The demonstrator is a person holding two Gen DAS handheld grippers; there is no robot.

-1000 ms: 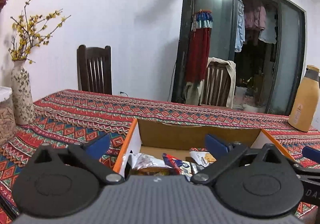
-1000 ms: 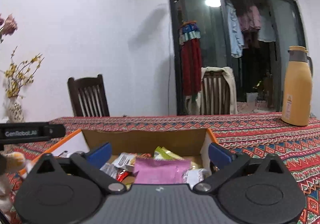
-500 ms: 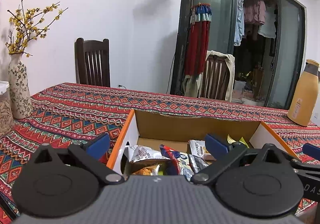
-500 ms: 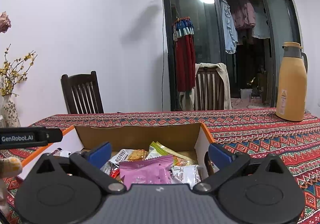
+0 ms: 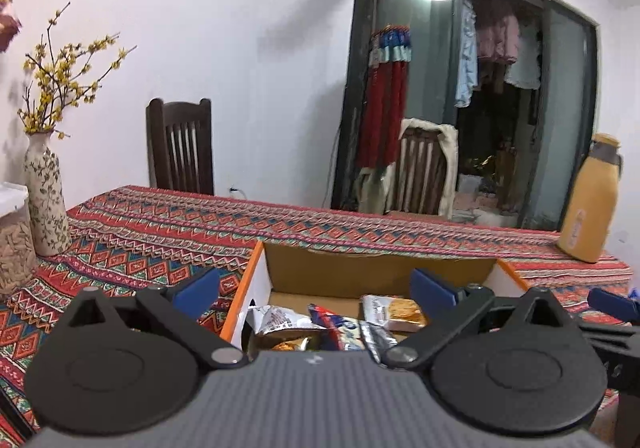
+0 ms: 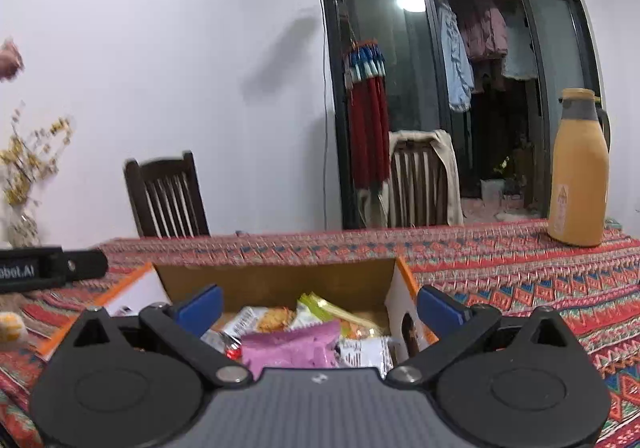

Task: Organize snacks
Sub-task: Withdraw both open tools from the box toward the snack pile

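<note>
A: Left wrist view first. What holds what?

B: An open cardboard box with orange-edged flaps stands on the patterned tablecloth. Inside lie loose snack packets: a silver one at the left, a red and blue one in the middle, a white packet picturing crackers at the right. The left gripper sits above the near edge of the box, its blue fingers spread wide and holding nothing.

A: Other vessels?

B: A flowered vase with yellow sprigs at the far left, a jar beside it cut by the frame edge, and an orange flask at the far right of the table.

A: What is obscured?

B: The gripper body covers the near part of the box, so the packets there cannot be counted. Print on the wrappers is unreadable.

A: Right wrist view?

B: The same box, seen from its right end. A pink packet lies nearest, a yellow-green one behind it, white packets around them. The right gripper has its fingers wide apart and empty, over the box's near right corner.

A: Limits?

B: The flowers at the left are blurred, and a black labelled bar is cut off by the left edge; its lettering is only partly legible
</note>
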